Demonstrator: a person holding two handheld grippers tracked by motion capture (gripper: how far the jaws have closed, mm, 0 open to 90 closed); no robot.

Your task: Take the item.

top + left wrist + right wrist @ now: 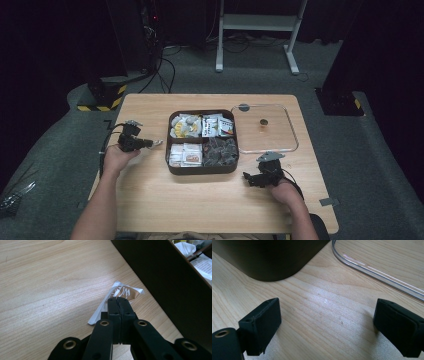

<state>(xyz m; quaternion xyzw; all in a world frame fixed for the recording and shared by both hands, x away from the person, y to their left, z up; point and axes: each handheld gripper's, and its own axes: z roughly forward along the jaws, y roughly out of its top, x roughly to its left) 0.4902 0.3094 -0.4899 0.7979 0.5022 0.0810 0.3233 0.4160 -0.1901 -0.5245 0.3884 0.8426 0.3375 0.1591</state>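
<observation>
Wooden table [150, 200] under us, our left gripper [117, 300] clamped on a sachet [125, 293] beside the tray [172, 167], our right gripper [325, 327] spread wide, nothing between its jaws.

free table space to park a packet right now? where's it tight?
Bare wood along the near edge, between the two forearms and in front of the brown tray. Also a strip along the far edge behind the tray and the clear lid. Crowded: the tray's four compartments are full, the lid covers the right side, and the left gripper pinches a packet beside the tray's wall.

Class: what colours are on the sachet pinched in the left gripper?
White and brown sachet, clearest in the left gripper view.
</observation>
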